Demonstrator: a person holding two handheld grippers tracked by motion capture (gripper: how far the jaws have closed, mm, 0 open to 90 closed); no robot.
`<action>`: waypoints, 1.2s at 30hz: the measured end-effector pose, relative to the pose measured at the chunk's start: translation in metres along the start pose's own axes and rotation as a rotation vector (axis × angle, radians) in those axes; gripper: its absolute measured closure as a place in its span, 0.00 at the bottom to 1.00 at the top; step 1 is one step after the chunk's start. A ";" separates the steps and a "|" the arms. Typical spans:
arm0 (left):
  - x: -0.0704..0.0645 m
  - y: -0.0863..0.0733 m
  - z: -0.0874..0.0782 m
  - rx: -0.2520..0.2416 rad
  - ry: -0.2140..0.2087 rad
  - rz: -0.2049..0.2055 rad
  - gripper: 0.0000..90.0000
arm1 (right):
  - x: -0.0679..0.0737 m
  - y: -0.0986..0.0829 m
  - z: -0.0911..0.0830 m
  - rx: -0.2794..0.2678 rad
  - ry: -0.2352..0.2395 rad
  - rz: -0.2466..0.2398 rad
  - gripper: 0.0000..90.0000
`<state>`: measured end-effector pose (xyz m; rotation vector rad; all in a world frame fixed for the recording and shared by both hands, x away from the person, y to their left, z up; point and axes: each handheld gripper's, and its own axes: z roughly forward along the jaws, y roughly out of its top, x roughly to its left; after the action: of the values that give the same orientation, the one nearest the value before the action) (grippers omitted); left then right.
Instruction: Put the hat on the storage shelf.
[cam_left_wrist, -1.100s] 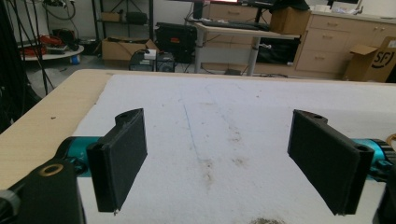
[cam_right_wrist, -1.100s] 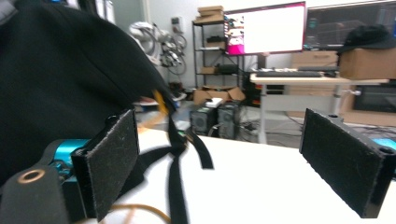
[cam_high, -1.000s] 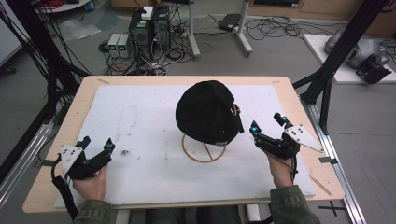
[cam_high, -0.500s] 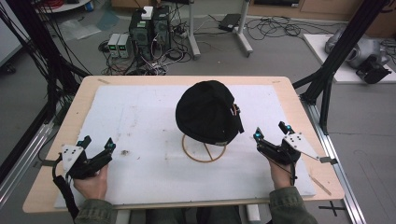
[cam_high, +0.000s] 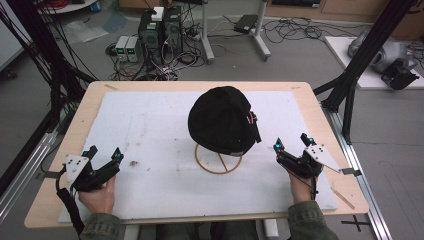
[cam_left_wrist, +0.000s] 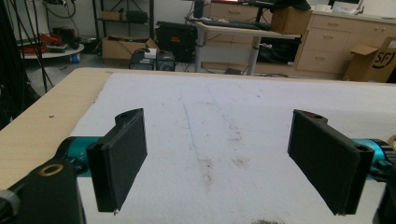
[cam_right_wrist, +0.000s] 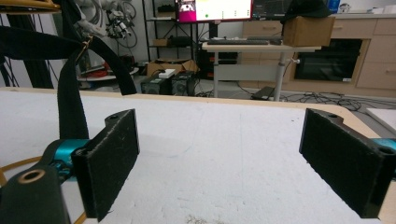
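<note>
A black cap (cam_high: 222, 120) rests on a wooden ring stand (cam_high: 218, 160) in the middle of the white mat (cam_high: 150, 130). A black strap (cam_right_wrist: 70, 93) of the cap hangs at the left of the right gripper view. My left gripper (cam_high: 103, 154) rests near the table's front left corner, open, with nothing between its jaws (cam_left_wrist: 219, 163). My right gripper (cam_high: 292, 142) sits at the front right, to the right of the cap and apart from it, also open and holding nothing (cam_right_wrist: 219, 158).
The mat lies on a wooden table (cam_high: 320, 125). A dark stain (cam_high: 134, 163) marks the mat near my left gripper. Black frame posts (cam_high: 350, 75) stand at both table sides. Computers (cam_high: 157, 30) and cables lie on the floor beyond the far edge.
My right gripper has drawn back toward the table's front edge and a little to the right, away from the cap. The left gripper has stayed in place.
</note>
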<state>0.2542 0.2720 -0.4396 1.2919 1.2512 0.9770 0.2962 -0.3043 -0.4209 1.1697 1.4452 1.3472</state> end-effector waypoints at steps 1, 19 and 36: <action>0.000 0.000 0.000 0.000 0.000 0.001 0.22 | 0.000 0.000 0.000 0.003 0.000 0.000 0.13; 0.000 0.000 -0.003 -0.002 0.000 0.000 0.22 | 0.002 -0.001 0.003 0.013 0.005 0.010 0.13; -0.002 0.000 0.000 0.002 -0.007 0.004 0.22 | 0.001 -0.001 0.001 0.013 0.008 0.017 0.13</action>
<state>0.2540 0.2699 -0.4391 1.2987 1.2452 0.9737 0.2968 -0.3035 -0.4218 1.1879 1.4549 1.3575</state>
